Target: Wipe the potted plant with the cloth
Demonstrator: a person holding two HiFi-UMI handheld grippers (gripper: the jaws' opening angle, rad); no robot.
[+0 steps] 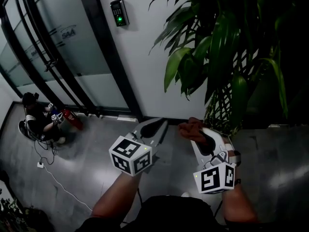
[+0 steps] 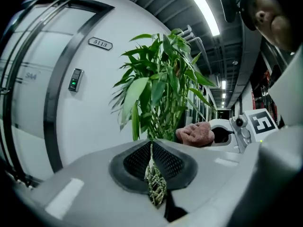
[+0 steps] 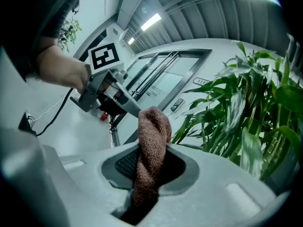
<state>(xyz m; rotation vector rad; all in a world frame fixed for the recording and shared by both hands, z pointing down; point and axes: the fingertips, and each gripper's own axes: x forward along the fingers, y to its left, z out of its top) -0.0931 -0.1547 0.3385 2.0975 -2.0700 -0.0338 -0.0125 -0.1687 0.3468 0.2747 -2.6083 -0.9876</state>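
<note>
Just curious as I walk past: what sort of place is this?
Probably an office corridor: a glass door with dark frames, an access reader lit green beside it, a room number plate, and a tall potted plant.

The left gripper (image 2: 152, 144), jaws closed to a slit, faces the plant (image 2: 158, 79), beside the right gripper (image 2: 214, 133) clamping the cloth (image 2: 195, 134).

Dim head view, bright ceiling strip lights (image 2: 203, 11), fisheye-warped edges, leaves (image 3: 236, 119) perhaps motion-blurred
</note>
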